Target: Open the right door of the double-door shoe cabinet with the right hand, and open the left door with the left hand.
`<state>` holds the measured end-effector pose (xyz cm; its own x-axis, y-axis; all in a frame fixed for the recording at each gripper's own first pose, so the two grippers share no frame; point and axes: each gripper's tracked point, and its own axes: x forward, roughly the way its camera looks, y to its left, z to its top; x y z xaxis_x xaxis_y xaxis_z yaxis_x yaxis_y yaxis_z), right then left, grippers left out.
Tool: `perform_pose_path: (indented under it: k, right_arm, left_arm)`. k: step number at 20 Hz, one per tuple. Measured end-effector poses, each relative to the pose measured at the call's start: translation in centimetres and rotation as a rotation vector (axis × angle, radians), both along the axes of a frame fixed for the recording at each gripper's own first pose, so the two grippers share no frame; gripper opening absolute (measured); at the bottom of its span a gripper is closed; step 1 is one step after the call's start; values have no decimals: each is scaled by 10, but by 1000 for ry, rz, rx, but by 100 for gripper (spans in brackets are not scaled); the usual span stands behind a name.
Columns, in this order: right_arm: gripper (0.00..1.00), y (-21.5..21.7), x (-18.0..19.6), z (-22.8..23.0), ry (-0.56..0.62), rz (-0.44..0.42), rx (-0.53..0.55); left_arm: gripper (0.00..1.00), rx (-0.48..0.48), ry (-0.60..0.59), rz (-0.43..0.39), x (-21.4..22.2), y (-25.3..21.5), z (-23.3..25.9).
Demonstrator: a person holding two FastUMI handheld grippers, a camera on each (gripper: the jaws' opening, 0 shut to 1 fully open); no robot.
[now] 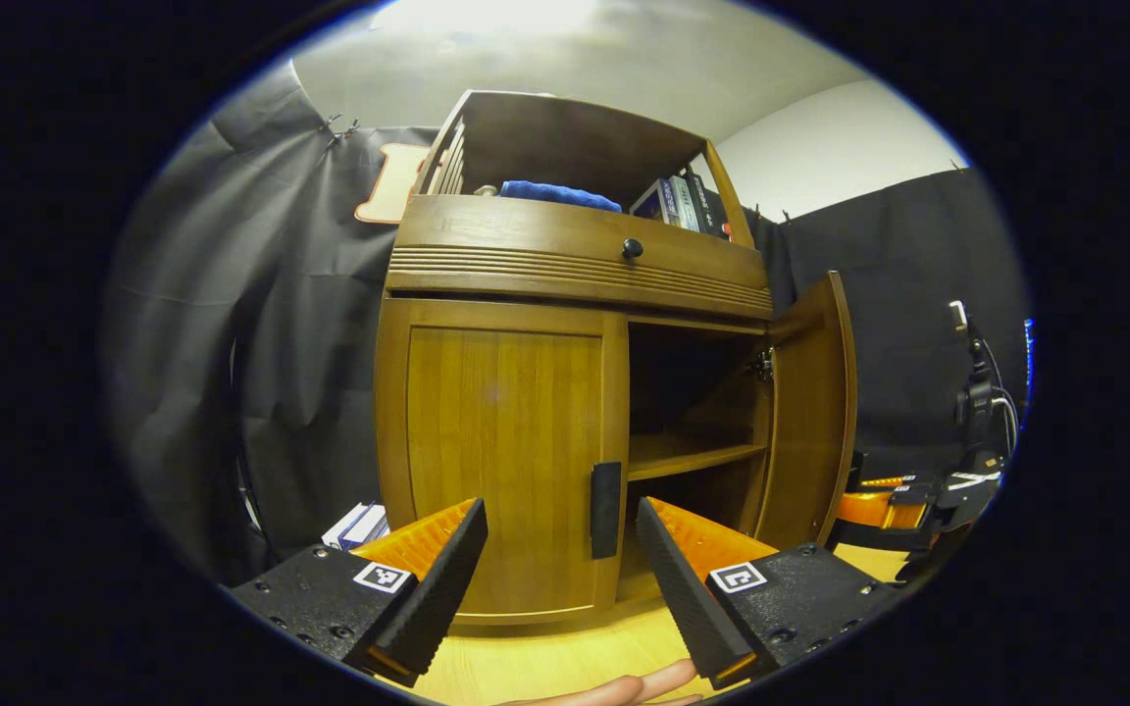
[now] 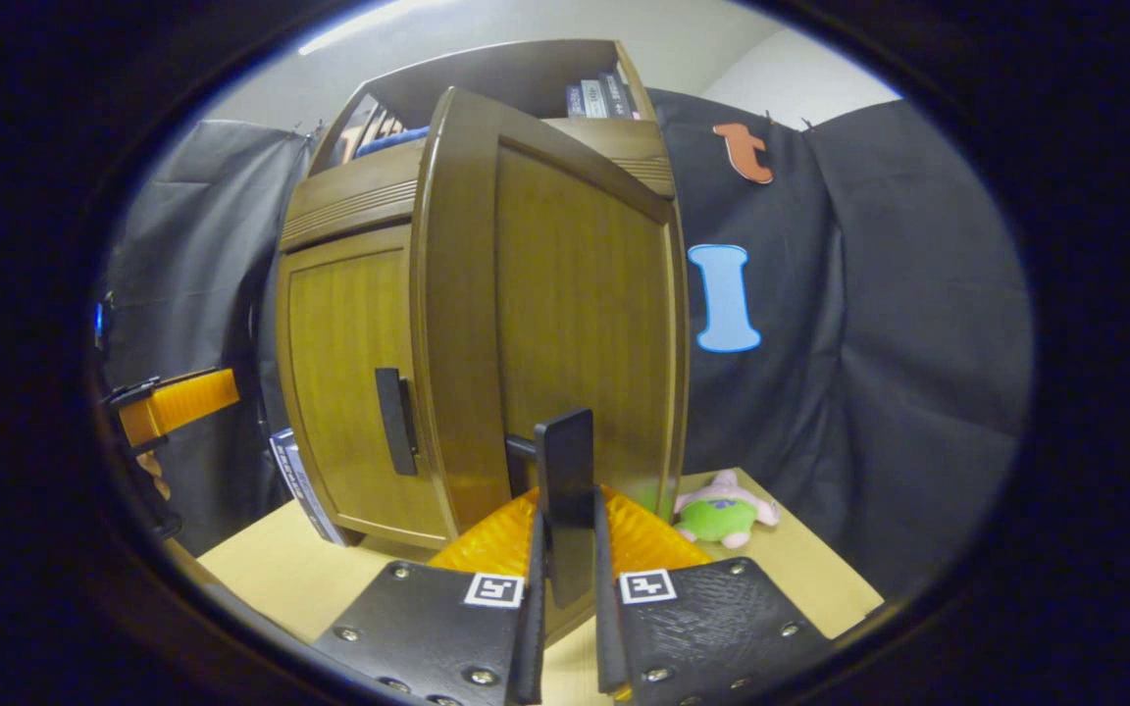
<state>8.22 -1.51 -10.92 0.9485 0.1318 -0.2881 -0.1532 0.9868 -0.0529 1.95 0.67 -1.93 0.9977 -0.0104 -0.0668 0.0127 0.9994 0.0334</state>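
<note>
Light wooden table [image 2: 261, 574] carries the shoe cabinet [image 2: 349, 363], a plush toy [image 2: 722, 512] beside it, and boxes [image 1: 357, 527] at its other side.

Black cloth [image 1: 261, 324] was hung as the booth's wall behind and to both sides of the furniture, gathered in loose folds and pinned with clips near its upper edge. Above the cloth, a pale plaster wall [image 1: 820, 147] and a light ceiling [image 1: 565, 59] were seen, with a bright band of lamp glare at the top (a second streak was caught in the right gripper view). The supporting surface was a light wooden tabletop [image 2: 281, 579]. A dark stand with trailing cables [image 1: 977, 392] was placed at the far right of the left gripper view. A green and pink plush toy [image 2: 722, 515] was laid on the tabletop near the cloth.
</note>
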Motion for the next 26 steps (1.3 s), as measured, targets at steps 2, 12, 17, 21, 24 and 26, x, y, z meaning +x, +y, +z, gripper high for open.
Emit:
perform_pose_path:
  k: [2, 12, 17, 21, 24, 26]
  right_arm:
    - [11, -9, -1, 2, -4, -56, 1]
    - [10, -77, -16, 15, -35, -198, -5]
    - [14, -124, -23, 29, -69, -259, -2]
    - [3, -147, -20, 31, -79, -236, 25]
    - [3, -167, -14, 33, -82, -204, -6]
    - [4, -180, -8, 36, -83, -158, -36]
  left_arm:
    - [91, 3, 0, 5, 2, 1, 0]
    - [91, -9, -7, -15, 3, -7, 0]
    - [92, -18, -19, -27, 1, -16, 3]
    - [91, -31, -5, -29, 1, -20, -3]
    - [91, -23, 14, -18, 3, -19, -10]
    - [91, -3, 29, -2, 6, -18, -15]
